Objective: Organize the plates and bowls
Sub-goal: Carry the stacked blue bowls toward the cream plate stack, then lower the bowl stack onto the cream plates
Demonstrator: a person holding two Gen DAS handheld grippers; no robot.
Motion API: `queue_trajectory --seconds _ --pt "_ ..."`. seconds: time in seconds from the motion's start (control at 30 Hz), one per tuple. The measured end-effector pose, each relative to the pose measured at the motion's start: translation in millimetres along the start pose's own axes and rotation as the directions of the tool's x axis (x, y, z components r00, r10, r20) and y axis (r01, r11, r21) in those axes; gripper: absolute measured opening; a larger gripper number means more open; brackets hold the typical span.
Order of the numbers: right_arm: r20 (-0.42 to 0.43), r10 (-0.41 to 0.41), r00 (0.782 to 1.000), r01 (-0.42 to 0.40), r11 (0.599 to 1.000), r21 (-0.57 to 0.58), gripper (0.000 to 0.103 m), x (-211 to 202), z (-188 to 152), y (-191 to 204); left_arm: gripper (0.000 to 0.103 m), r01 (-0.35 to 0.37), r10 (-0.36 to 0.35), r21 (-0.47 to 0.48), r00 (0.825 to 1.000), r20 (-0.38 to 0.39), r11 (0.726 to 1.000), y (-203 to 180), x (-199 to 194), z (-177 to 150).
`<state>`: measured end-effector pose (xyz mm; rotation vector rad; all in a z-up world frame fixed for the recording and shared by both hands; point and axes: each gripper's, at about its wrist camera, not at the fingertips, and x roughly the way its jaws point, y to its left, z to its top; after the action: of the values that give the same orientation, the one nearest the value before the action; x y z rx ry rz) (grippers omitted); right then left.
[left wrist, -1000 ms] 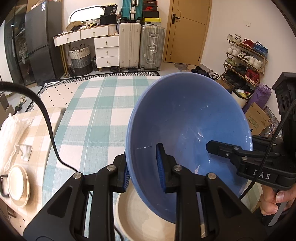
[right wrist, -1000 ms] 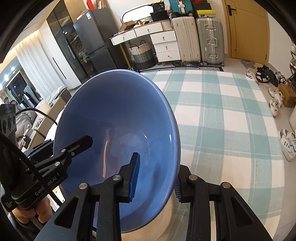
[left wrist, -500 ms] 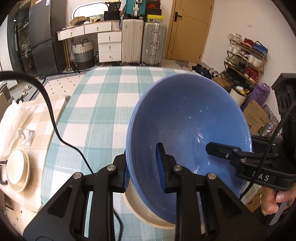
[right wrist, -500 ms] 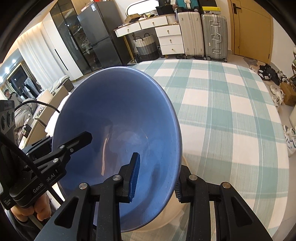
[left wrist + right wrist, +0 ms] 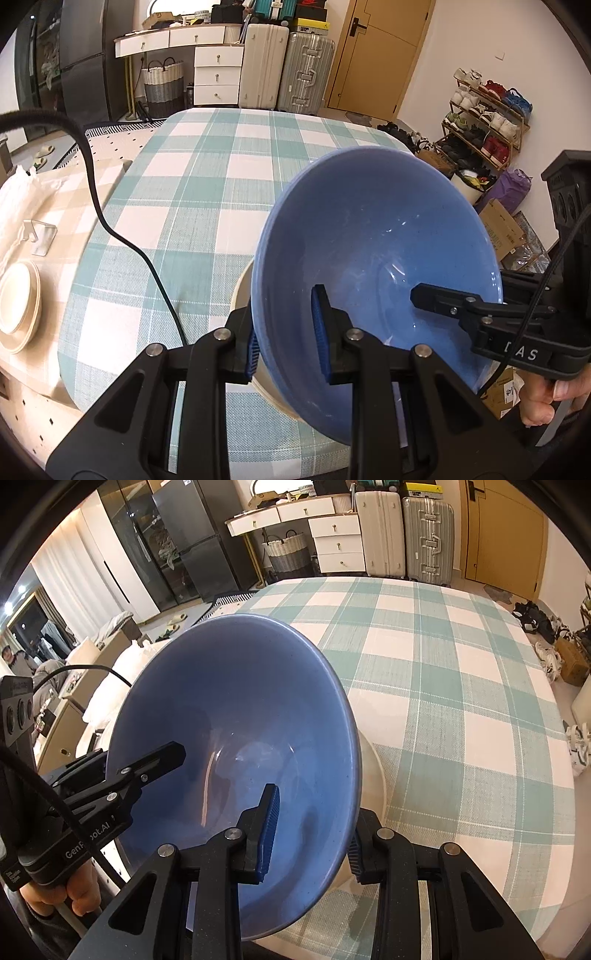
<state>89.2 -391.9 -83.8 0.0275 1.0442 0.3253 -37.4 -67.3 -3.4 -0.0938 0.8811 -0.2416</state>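
Both claws grip blue bowl (image 5: 376,258) (perhaps touching cream bowl (image 5: 242,291)).

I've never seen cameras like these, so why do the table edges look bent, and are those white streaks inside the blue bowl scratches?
Left wrist view: the fisheye lens bows the checked table and darkens the corners; the pale streaks in the blue bowl look like reflected light, not scratches. Right wrist view: same curving, a long bright reflection in the bowl, sharp up close.

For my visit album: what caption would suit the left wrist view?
Two hand-held claws grip opposite rims of a blue bowl above a cream dish on a checked tablecloth.
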Motion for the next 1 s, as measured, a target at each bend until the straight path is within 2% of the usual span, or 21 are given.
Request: queue_trajectory --seconds 0.23,0.5,0.73,0.87,0.9,1.0 --pt "-0.048 -0.024 0.999 0.024 1.000 0.001 0.034 13 -1 -1 0.021 0.027 -0.029 -0.045 0.999 -0.043 0.999 4 26 17" --pt "-0.051 -0.064 0.997 0.063 0.998 -0.018 0.035 20 -1 3 0.021 0.011 -0.014 -0.044 0.998 -0.056 0.999 4 48 34" --pt "-0.038 -0.064 0.997 0.063 0.998 -0.020 0.040 24 3 1 0.021 0.032 -0.035 -0.058 0.998 -0.052 0.998 8 53 39" --pt "0.002 -0.057 0.998 0.057 0.998 -0.018 0.053 16 3 0 0.032 0.010 -0.011 -0.047 1.000 -0.015 0.999 7 47 43" --pt "0.012 -0.060 0.998 0.061 0.998 -0.017 0.055 14 3 -1 0.040 0.006 -0.006 -0.046 1.000 -0.012 0.999 9 46 44" --pt "0.041 -0.051 0.998 0.051 0.999 0.004 0.063 6 2 -7 0.050 0.008 -0.007 -0.054 1.000 0.005 0.998 15 45 45"
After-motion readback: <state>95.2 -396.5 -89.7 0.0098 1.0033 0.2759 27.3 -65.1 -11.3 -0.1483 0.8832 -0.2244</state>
